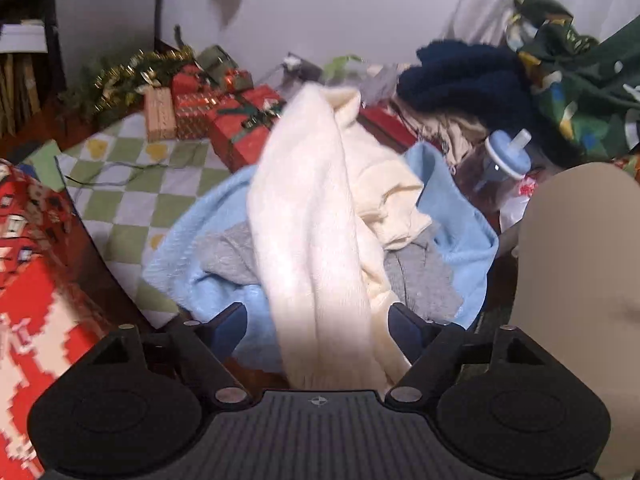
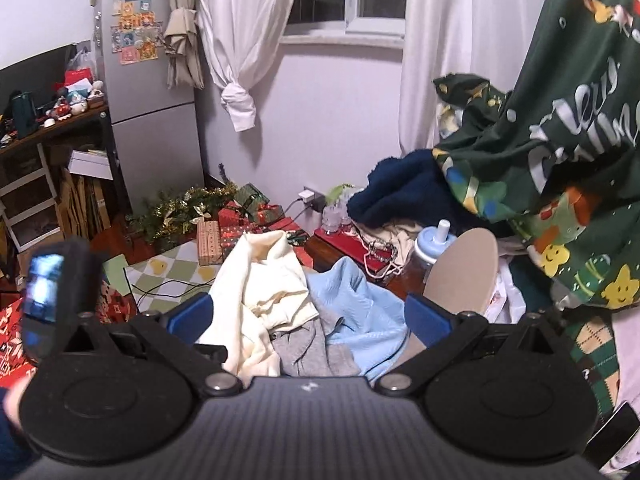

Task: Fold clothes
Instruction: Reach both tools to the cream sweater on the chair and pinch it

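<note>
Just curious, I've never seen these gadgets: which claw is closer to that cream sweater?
Left. The left claw has the cream sweater running between its open fingers. The right claw is held back from the pile, the sweater ahead toward its left finger.

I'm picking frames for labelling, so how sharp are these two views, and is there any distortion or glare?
Left wrist view: motion blur smears the cream garment and the gift boxes; the left gripper itself is sharp. Right wrist view: mostly crisp, the fridge bowed by the fisheye, a blurred device at the left edge. No strong glare in either; the corners are black.
</note>
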Motion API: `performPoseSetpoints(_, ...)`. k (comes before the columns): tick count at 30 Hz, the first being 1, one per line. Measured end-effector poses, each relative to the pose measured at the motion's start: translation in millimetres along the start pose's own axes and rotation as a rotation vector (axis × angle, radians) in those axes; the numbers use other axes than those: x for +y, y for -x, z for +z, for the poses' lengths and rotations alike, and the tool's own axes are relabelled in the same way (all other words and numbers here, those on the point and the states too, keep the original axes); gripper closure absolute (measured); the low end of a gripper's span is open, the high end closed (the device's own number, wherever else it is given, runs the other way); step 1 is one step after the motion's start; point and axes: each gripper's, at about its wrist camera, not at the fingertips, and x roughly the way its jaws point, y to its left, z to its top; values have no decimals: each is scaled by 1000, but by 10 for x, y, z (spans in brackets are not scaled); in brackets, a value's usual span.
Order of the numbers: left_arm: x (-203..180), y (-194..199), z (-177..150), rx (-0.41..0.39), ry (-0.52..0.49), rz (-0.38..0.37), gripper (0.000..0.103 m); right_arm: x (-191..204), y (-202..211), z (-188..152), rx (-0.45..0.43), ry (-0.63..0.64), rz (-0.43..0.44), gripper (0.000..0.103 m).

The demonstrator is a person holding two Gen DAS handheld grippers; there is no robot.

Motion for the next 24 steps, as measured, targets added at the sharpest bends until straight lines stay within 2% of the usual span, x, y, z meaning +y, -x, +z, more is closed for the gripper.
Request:
performPoseSetpoints(1,1,-80,7,11,-4,-1,36,5,-65,-8,10,-6,1,0)
performPoseSetpoints(3,3,-207,-5,26,-13,6,43,21,-168,-2,27,-22,11,0)
performPoseSetpoints(4,15,-236,-15,27,-5,0,51,31,-195,-23,33,-31,18,0)
performPoseSetpoints(5,27,-264,-24,27,3,-7,54,44,-218,-38,36,-37,19,0)
performPoseSetpoints(6,32,-264,-38,20,7,-8,61,59,-237,-49,35,-40,18,0)
performPoseSetpoints(7,23,-214,-58,-3,7,3,74,73,-257,-60,34,-43,17,0)
performPoseSetpoints(9,5,-72,-94,-45,-8,26,82,111,-278,-78,38,-39,2,0)
performPoseSetpoints(12,24,214,-127,-111,-26,47,86,193,-252,-140,35,-5,-34,0)
performPoseSetpoints(14,93,434,-143,-147,-5,34,87,243,-191,-169,26,9,-32,0)
performPoseSetpoints(17,239,843,-192,-216,53,-3,88,264,-49,-206,1,-6,11,0)
performPoseSetpoints(24,439,1874,-453,-352,103,0,90,338,451,-329,-84,7,98,0)
